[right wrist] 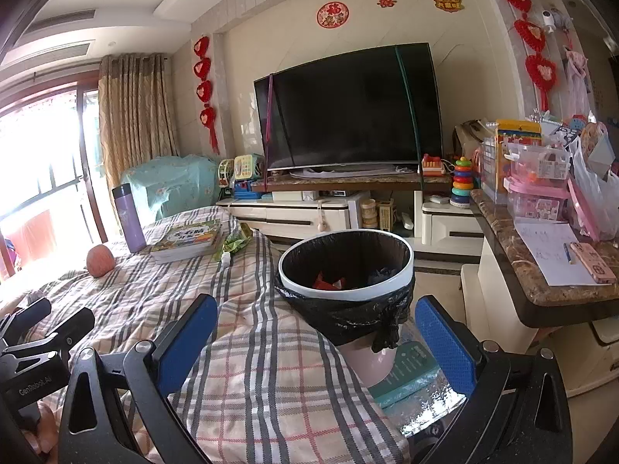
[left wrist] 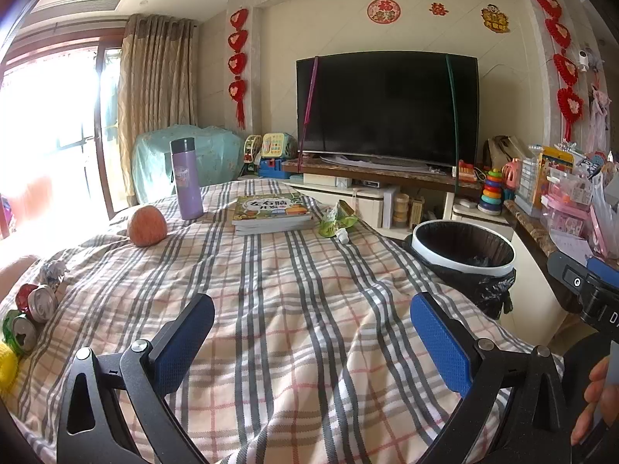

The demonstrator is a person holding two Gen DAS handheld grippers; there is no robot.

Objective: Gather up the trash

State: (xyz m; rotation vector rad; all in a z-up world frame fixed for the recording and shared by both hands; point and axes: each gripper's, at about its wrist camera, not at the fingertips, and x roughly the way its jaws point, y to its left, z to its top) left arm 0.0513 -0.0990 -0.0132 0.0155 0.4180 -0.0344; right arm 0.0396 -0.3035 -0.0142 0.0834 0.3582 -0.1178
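Note:
My left gripper (left wrist: 313, 332) is open and empty above the plaid-covered table (left wrist: 294, 301). Two crushed cans (left wrist: 36, 303) and a crumpled wrapper (left wrist: 52, 270) lie at the table's left edge. A green snack bag (left wrist: 336, 218) and a small white scrap (left wrist: 342, 236) lie at the far right. The bin with a black liner (left wrist: 464, 249) stands beside the table. My right gripper (right wrist: 315, 330) is open and empty, near the bin (right wrist: 346, 266), which holds red scraps (right wrist: 329, 282). The green bag also shows in the right wrist view (right wrist: 236, 243).
An apple (left wrist: 147, 226), a purple flask (left wrist: 186, 178) and stacked books (left wrist: 271, 214) sit on the far table. A marble counter (right wrist: 541, 270) with paper, a phone and boxes is at right. A TV (left wrist: 387, 104) stands behind.

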